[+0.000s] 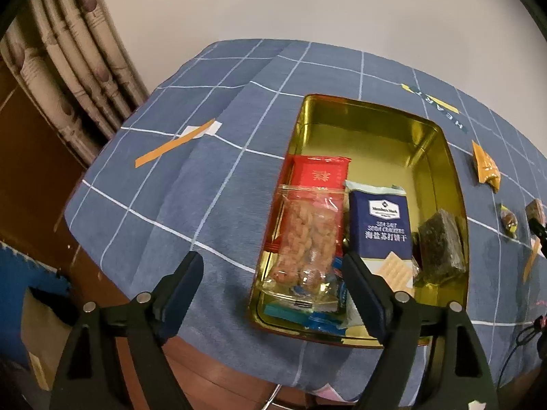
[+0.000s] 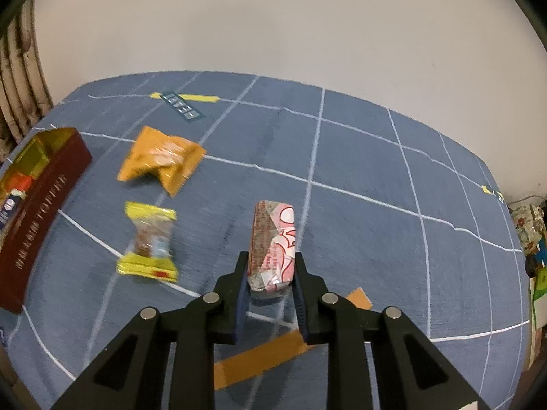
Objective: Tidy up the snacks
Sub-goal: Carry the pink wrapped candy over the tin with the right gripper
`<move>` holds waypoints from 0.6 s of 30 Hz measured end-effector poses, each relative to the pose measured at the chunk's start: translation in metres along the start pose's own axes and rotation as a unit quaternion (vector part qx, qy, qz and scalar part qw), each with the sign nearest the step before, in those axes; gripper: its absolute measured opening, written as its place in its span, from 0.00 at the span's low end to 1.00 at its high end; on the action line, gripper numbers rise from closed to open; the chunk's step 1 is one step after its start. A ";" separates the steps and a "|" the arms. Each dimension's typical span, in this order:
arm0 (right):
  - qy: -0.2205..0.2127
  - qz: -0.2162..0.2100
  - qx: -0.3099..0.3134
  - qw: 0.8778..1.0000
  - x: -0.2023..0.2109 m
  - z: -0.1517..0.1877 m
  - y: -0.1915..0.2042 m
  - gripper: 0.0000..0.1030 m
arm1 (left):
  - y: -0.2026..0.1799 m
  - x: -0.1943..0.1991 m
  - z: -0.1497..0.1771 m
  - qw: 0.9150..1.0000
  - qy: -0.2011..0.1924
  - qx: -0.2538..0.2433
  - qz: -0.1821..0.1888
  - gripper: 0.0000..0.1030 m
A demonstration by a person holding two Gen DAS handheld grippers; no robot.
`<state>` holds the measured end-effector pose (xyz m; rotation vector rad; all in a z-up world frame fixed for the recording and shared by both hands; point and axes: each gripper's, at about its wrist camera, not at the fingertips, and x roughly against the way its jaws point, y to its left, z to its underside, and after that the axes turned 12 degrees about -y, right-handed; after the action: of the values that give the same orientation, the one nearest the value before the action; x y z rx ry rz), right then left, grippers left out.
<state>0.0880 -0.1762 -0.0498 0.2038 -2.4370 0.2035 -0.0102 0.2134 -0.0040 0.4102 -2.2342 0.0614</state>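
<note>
A gold-lined tin (image 1: 441, 157) with dark red outer walls (image 2: 41, 212) stands on the blue checked cloth. Inside it lie a clear bag of twisted biscuits (image 1: 304, 235), a red packet (image 1: 321, 171), a blue soda cracker pack (image 1: 383, 229), a dark green block (image 1: 441, 242) and small blue packets. My left gripper (image 1: 273, 266) hangs open over the tin's near left end, nothing pressed between its pads. My right gripper (image 2: 271, 266) is shut on a pink and white wrapped bar (image 2: 273, 242), lifted off the cloth. An orange packet (image 2: 160, 160) and a yellow wrapped snack (image 2: 150, 242) lie loose.
The orange packet (image 1: 485, 167) and small wrapped sweets (image 1: 509, 222) lie right of the tin. Strips of orange tape (image 2: 259, 355) are stuck on the cloth. Curtains (image 1: 68, 68) hang at the left; a white wall stands behind the table. The cloth's right half lies bare.
</note>
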 end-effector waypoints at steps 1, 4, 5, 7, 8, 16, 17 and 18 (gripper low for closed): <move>-0.003 -0.002 0.001 1.000 0.004 -0.002 0.003 0.23 | 0.001 0.000 0.000 1.000 0.001 0.003 -0.001 0.78; -0.015 -0.022 0.003 1.000 0.016 -0.012 0.017 0.23 | 0.008 -0.002 -0.001 1.000 0.004 0.021 -0.004 0.78; -0.020 -0.032 0.004 0.999 0.020 -0.017 0.024 0.23 | 0.010 -0.002 -0.001 1.000 0.004 0.026 -0.006 0.78; -0.028 -0.056 0.006 0.998 0.028 -0.024 0.039 0.23 | 0.014 -0.001 -0.002 0.999 0.002 0.037 -0.012 0.78; -0.032 -0.065 0.008 0.997 0.032 -0.026 0.045 0.23 | 0.016 -0.001 -0.002 0.999 0.001 0.040 -0.014 0.78; -0.051 -0.169 0.051 0.983 0.063 -0.047 0.129 0.23 | 0.030 0.001 -0.002 0.997 -0.001 0.078 -0.018 0.78; -0.049 -0.183 0.056 0.980 0.065 -0.048 0.141 0.23 | 0.030 0.001 -0.001 0.997 0.000 0.080 -0.018 0.78; -0.046 -0.193 0.058 0.978 0.067 -0.048 0.152 0.23 | 0.031 0.002 -0.001 0.996 0.000 0.082 -0.019 0.78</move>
<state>0.0366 -0.0248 0.0162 0.7462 -2.4206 0.1653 -0.0200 0.2428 0.0009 0.5405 -2.2287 0.2261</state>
